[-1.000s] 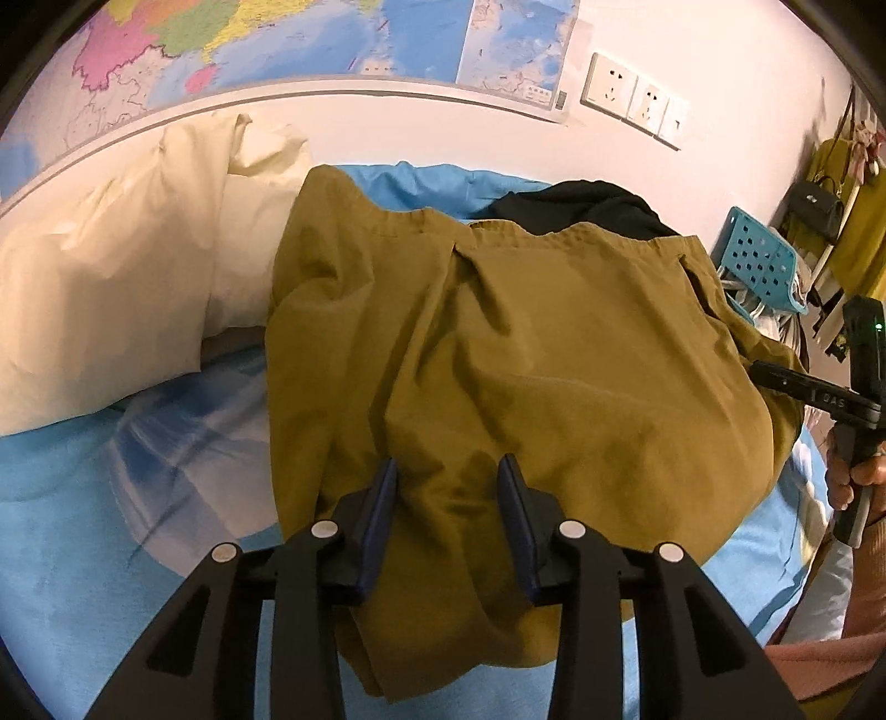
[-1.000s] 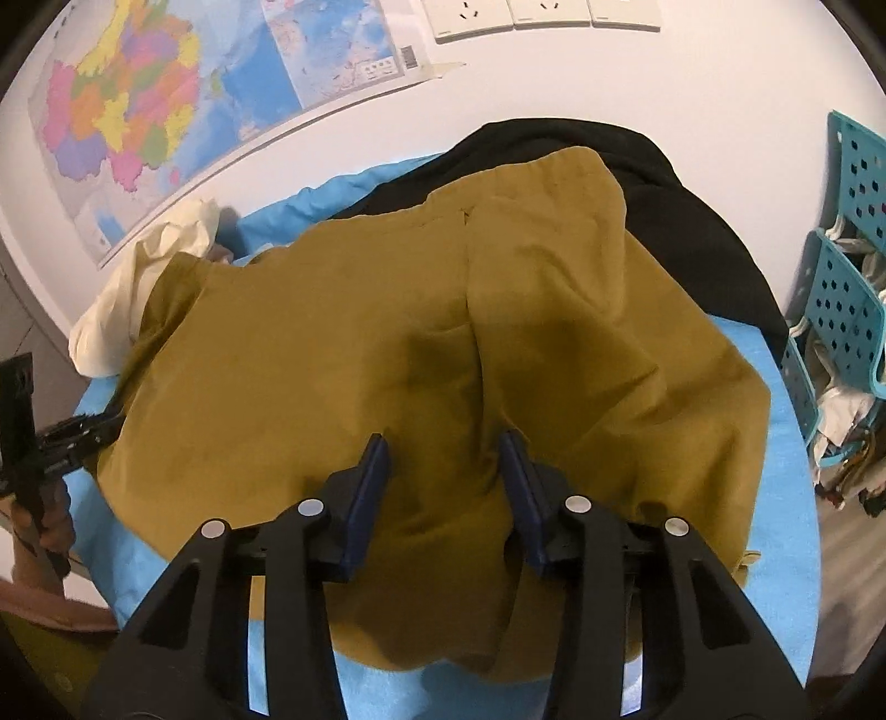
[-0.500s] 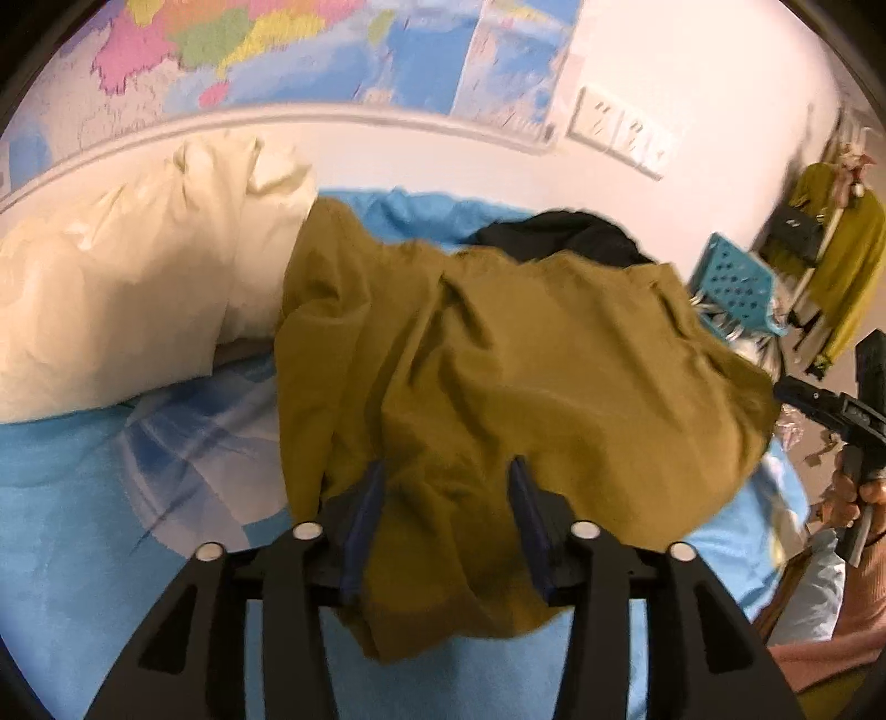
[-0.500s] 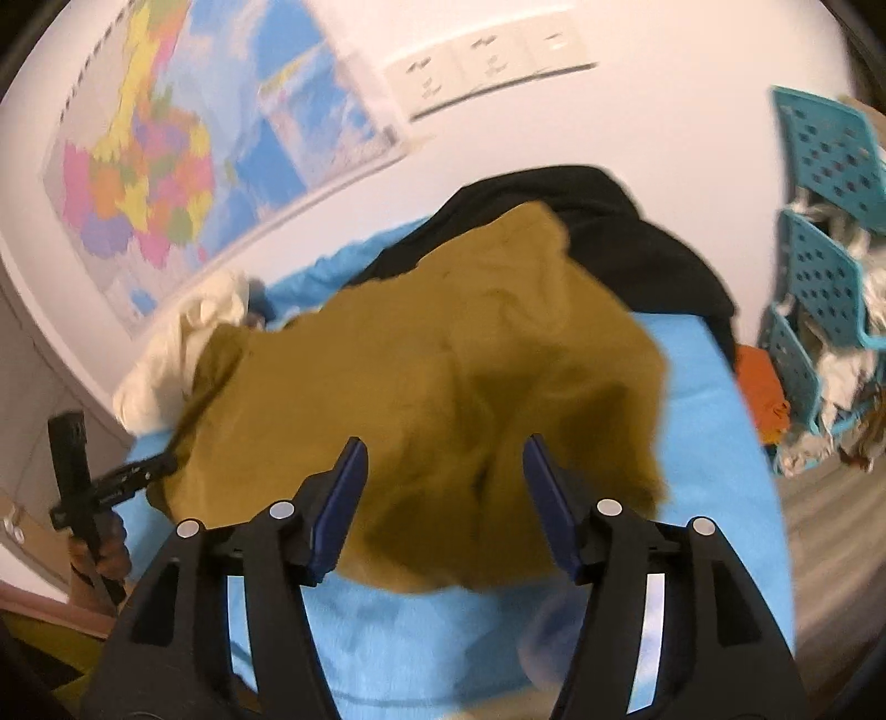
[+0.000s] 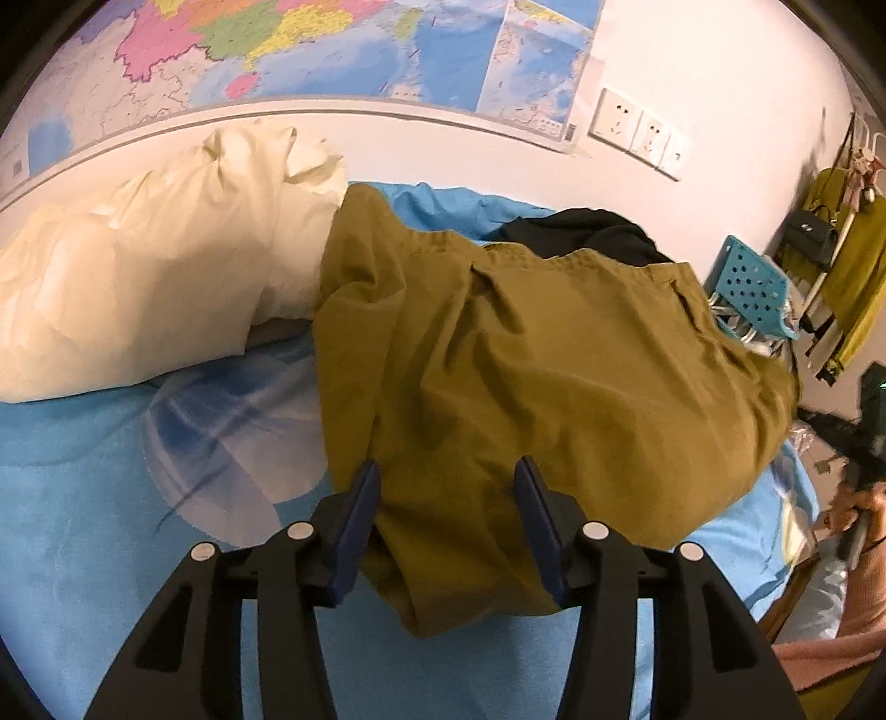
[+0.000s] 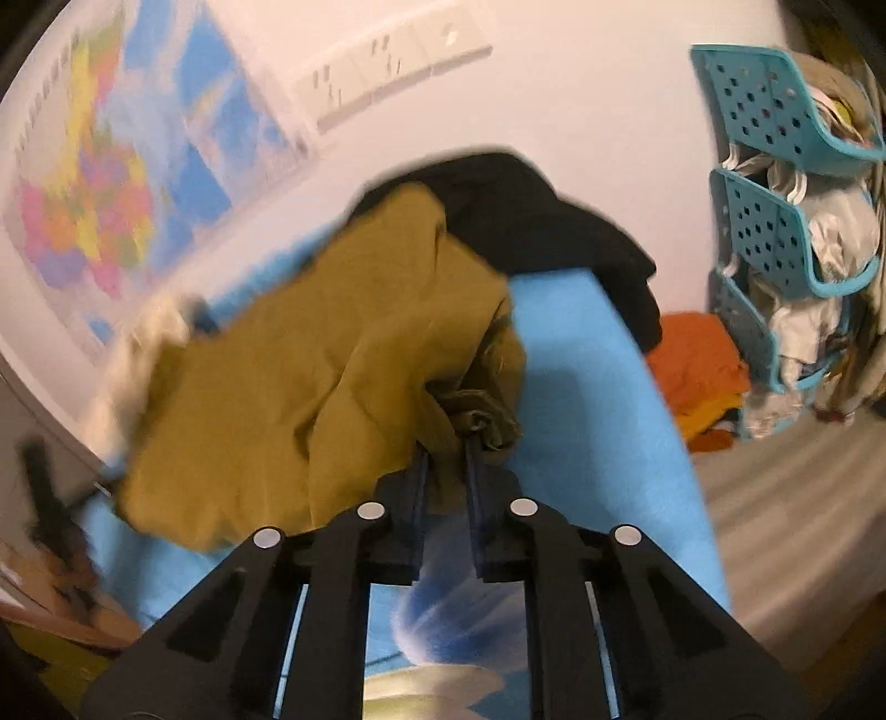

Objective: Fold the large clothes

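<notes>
1. The olive garment lies spread on the blue bed. The right gripper has just been closing and now pinches a bunched corner.
2. The left gripper stands half open astride the near hem, seemingly gripping nothing — pull now and that side may drag or bunch.
3. The small pinch could slip.
4. The wall map carries print — too small to read.
</notes>
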Demonstrator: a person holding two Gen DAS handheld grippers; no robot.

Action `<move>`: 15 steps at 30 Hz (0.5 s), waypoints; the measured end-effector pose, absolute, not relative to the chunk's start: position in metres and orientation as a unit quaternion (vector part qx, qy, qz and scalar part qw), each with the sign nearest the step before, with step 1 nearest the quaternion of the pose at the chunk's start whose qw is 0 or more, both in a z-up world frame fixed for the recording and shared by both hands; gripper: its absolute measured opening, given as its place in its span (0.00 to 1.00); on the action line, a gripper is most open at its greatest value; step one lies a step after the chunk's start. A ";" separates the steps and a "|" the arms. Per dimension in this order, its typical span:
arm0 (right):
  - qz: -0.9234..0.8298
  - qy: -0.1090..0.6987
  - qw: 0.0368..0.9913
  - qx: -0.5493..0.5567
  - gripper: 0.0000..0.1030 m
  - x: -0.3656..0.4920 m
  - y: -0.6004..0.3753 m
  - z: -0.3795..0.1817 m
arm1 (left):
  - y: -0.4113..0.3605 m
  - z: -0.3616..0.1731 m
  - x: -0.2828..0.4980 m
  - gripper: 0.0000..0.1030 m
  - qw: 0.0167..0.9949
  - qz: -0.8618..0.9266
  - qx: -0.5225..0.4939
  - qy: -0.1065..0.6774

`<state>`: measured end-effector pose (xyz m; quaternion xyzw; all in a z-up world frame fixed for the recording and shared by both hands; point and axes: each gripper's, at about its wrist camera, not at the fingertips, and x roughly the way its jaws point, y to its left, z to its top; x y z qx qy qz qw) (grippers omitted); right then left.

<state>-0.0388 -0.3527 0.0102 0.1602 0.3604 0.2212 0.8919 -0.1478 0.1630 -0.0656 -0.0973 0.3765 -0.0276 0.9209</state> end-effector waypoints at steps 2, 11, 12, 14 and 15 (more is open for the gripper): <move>0.220 0.352 0.896 0.155 0.07 -0.043 -0.359 0.013 | 0.164 -0.069 -0.146 0.44 0.918 -0.025 -0.100 0.382; 0.144 0.352 0.898 0.221 0.08 -0.048 -0.401 -0.003 | 0.164 -0.071 -0.142 0.44 0.917 -0.022 -0.095 0.387; 0.163 0.339 0.893 0.247 0.09 -0.050 -0.409 0.000 | 0.163 -0.071 -0.141 0.44 0.917 -0.021 -0.093 0.387; 0.169 0.345 0.897 0.218 0.34 -0.050 -0.400 0.006 | 0.162 -0.071 -0.140 0.44 0.917 -0.019 -0.091 0.388; 0.168 0.349 0.901 0.197 0.36 -0.048 -0.391 0.006 | 0.161 -0.071 -0.140 0.44 0.917 -0.019 -0.089 0.387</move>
